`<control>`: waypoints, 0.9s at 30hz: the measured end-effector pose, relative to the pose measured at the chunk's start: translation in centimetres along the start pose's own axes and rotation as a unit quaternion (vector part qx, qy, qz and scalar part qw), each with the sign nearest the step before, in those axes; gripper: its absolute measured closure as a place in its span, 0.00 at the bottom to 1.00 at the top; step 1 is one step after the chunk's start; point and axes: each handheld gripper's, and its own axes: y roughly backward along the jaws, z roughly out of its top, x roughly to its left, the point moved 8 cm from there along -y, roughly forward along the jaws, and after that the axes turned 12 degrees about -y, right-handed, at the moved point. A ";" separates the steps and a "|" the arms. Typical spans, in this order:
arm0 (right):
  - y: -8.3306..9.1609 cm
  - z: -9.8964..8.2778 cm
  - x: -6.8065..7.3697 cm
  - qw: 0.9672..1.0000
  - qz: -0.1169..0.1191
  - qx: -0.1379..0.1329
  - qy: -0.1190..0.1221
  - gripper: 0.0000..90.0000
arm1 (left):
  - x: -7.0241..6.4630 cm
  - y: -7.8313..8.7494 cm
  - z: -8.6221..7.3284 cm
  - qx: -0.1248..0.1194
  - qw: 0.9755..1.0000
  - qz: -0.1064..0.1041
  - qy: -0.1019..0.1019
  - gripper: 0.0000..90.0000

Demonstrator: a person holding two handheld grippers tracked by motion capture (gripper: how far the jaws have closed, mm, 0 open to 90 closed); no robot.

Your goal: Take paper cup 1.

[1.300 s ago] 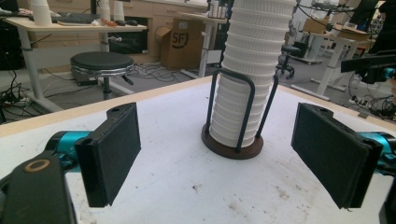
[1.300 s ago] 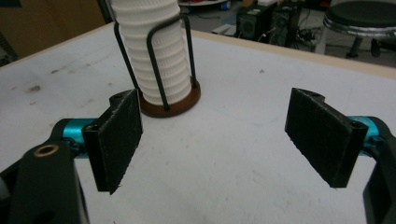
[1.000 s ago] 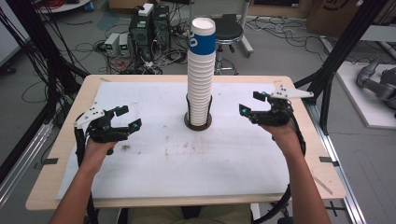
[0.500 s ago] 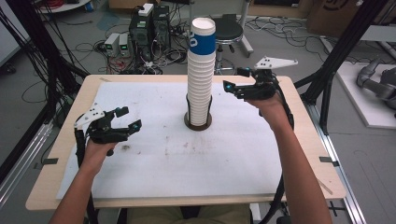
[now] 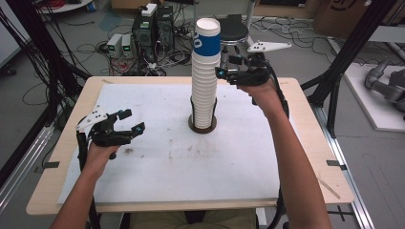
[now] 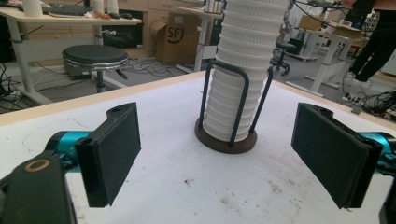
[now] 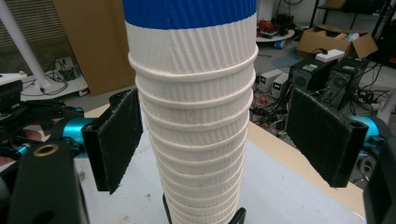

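A tall stack of white ribbed paper cups [image 5: 205,81], the top one banded in blue, stands in a black wire holder on a round brown base [image 5: 202,128] at the table's middle. My right gripper [image 5: 222,64] is raised beside the stack's upper part, on its right, and is open. In the right gripper view the stack [image 7: 194,140] rises between the two pads, with a gap on the right side. My left gripper [image 5: 133,120] hovers low over the table's left part, open and empty. It faces the stack's foot [image 6: 240,79] and base [image 6: 225,140] from a distance.
A white sheet [image 5: 167,176] covers the wooden table. Beyond the far edge are computer boxes [image 5: 153,24], cables and a stool [image 5: 236,29] on the floor. Black frame posts [image 5: 344,62] stand at both sides.
My right gripper has risen and moved left from the table's right side to the upper part of the cup stack. The left gripper has stayed where it was.
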 end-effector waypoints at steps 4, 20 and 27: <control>-0.8 0.1 -0.1 1.000 -0.004 0.007 -0.004 0.22 | 0.0 0.0 0.0 0.000 1.000 0.000 -0.001 0.17; -3.1 0.2 0.6 0.999 0.025 0.021 0.003 0.19 | 0.1 0.1 -0.1 -0.001 1.000 0.001 0.003 0.17; -3.3 0.4 0.5 0.999 0.035 0.013 0.002 0.20 | 0.2 0.0 0.4 -0.005 1.000 0.001 0.000 0.17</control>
